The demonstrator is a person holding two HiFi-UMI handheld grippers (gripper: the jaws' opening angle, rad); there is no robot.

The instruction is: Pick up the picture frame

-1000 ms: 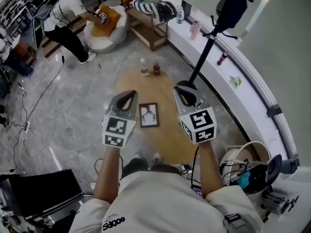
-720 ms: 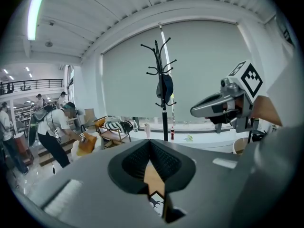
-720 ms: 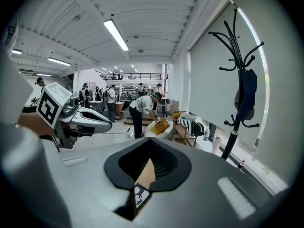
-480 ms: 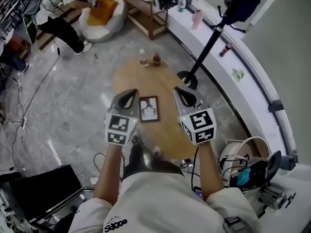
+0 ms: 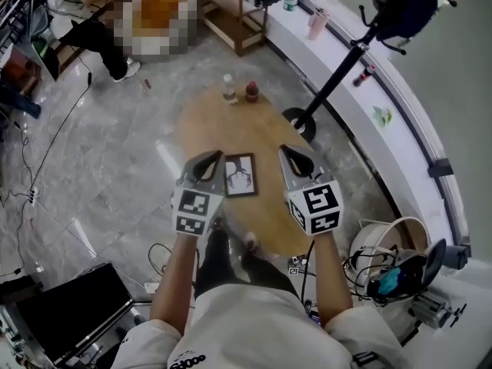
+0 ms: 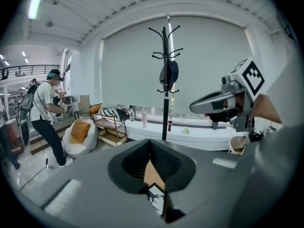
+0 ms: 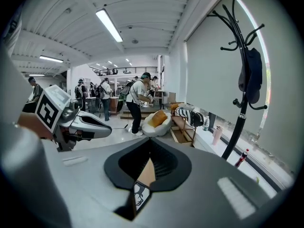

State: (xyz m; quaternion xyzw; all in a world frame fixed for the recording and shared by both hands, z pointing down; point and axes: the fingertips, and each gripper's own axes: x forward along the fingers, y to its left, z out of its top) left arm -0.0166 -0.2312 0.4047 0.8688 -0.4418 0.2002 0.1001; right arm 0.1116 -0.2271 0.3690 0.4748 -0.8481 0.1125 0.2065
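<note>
2 grippers, both clenched on nothing, flank the picture frame (image 5: 240, 175), which lies flat on the oval wooden table (image 5: 204, 121).

From my head view the frame sits between my fingers and slightly ahead of them, its long axis running away from me along the table's length. My left gripper (image 5: 206, 162) has its tip just beside the frame's left edge, so it is the nearer 1. My right gripper (image 5: 291, 155) stands further off to the right. Each gripper view shows only a sliver of frame and tabletop through the shut jaws, so I judge that both must open before either can take an edge. 2 small bottles (image 5: 228, 89) stand at the far end. Beyond is grey marble floor (image 5: 115, 167), with a black coat stand (image 5: 338, 71) to the right.
</note>
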